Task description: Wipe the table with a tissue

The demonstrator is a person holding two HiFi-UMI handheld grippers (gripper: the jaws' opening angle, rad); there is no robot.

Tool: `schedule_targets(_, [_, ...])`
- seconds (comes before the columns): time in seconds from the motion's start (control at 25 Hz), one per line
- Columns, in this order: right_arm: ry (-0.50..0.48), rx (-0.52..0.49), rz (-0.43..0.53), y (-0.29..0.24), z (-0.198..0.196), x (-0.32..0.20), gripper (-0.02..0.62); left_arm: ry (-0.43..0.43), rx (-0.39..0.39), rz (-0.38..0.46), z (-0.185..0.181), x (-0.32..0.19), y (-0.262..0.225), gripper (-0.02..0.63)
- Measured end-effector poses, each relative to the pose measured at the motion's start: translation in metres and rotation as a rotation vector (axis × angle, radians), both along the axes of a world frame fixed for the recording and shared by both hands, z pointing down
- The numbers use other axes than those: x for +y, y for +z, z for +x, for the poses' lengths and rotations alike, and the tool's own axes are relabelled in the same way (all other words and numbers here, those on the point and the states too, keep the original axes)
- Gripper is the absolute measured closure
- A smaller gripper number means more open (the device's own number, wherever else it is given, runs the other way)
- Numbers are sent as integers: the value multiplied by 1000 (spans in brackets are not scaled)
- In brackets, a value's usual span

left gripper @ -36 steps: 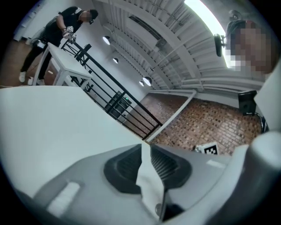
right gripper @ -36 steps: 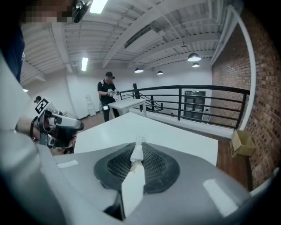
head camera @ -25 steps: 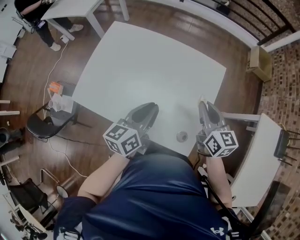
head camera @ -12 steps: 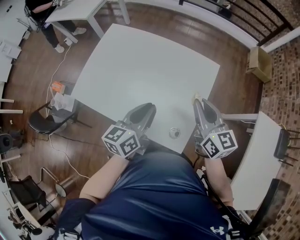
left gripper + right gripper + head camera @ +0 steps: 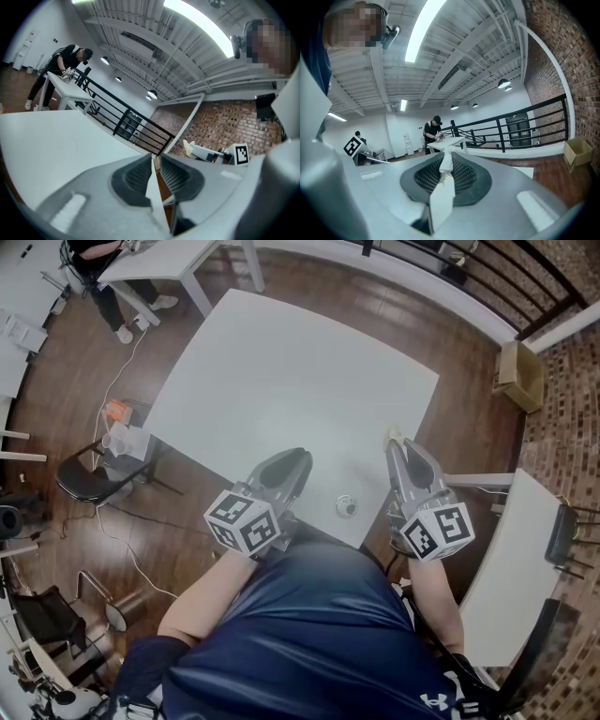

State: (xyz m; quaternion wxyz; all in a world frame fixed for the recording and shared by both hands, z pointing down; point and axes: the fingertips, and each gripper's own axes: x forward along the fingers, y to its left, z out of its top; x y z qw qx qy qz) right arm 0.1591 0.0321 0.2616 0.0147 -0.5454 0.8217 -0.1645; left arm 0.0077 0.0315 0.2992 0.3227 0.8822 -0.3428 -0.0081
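Observation:
The white table (image 5: 281, 371) fills the middle of the head view. My right gripper (image 5: 395, 440) hovers over its near right edge, shut on a small wad of white tissue (image 5: 395, 433) that pokes out past the tips. In the right gripper view the tissue (image 5: 446, 165) sits pinched between the dark ribbed pads (image 5: 464, 178). My left gripper (image 5: 302, 456) is over the near edge, left of centre, shut with nothing held. From the left gripper view its jaws (image 5: 153, 159) meet, and the right gripper (image 5: 208, 152) shows beyond them.
A small round grey object (image 5: 346, 506) lies on the table between the grippers, near the front edge. A black chair (image 5: 89, 486) stands at the left, a second white table (image 5: 506, 549) at the right, a cardboard box (image 5: 520, 371) beyond it. A person (image 5: 94, 259) stands far left.
The head view has shifted slightly. Both grippers hold about the same places over the near edge, both still shut.

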Motion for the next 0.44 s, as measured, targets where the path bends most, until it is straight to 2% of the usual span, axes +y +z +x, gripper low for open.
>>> schedule_targets(0.44, [-10, -2, 1, 2, 5, 3, 551, -4, -1, -2, 7, 3, 1, 549])
